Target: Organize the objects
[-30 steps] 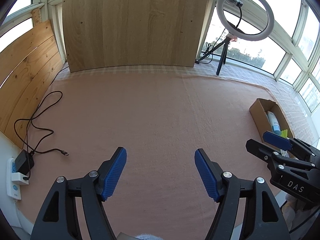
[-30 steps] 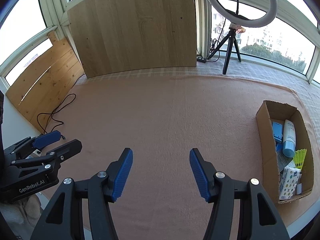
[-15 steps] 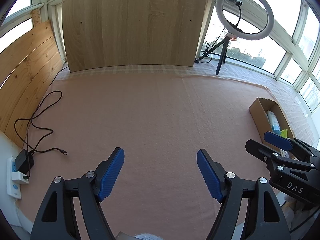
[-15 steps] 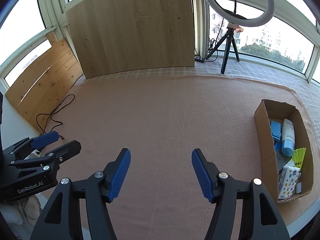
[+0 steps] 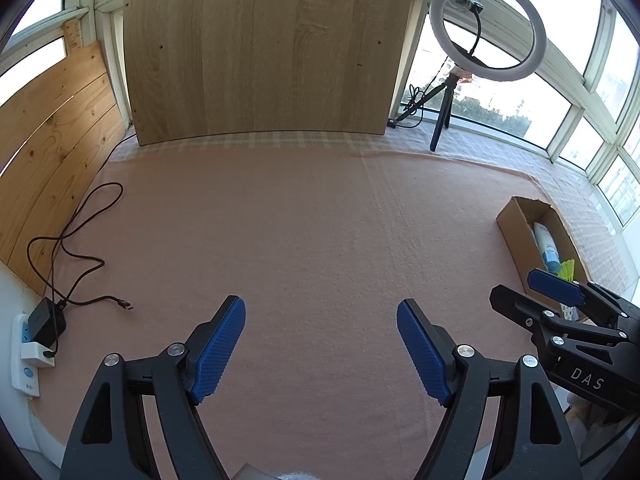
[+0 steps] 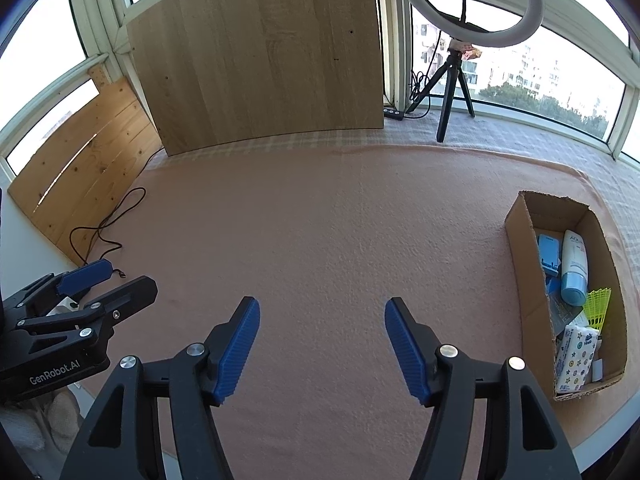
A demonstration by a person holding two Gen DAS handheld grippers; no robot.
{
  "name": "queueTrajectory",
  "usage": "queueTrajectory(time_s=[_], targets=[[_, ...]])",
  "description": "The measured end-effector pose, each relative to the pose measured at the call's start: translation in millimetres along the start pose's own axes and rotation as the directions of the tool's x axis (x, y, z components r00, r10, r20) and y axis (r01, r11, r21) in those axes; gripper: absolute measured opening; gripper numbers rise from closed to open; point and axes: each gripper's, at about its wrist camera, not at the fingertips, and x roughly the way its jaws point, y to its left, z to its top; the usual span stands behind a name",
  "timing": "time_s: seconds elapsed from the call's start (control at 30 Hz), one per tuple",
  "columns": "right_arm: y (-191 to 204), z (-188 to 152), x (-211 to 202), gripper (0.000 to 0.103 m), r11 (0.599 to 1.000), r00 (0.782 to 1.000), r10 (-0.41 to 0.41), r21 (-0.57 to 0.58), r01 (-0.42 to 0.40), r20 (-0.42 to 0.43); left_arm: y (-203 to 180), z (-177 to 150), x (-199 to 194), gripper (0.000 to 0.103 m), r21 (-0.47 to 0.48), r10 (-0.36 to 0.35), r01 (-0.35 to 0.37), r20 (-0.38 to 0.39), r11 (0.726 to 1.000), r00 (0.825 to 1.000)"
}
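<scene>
A cardboard box lies at the right edge of the pink cloth. In it lie a white and blue bottle, a blue item, a yellow-green shuttlecock and a patterned tissue pack. My left gripper hovers over bare cloth, its jaws opening with nothing between them. My right gripper also stands open and empty over bare cloth, left of the box. Each gripper shows at the edge of the other's view: right gripper, left gripper. The box lies beyond the right one.
A black cable snakes along the cloth's left side to a charger in a white power strip. A wooden board leans at the back, with a slatted panel at the left. A ring light on a tripod stands back right.
Both grippers' jaws have spread wider apart. Neither hand has moved over the cloth.
</scene>
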Motion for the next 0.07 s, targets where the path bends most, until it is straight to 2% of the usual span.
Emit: queueTrajectory(time_s=[0.07], targets=[[-0.6,-1.1,0.8,0.062,1.000,1.000,-0.002,0.002,0.002,-0.002,-1.0,-1.2,2.9,0.081,0.003,0.005,-0.005,-0.006,1.000,1.000]])
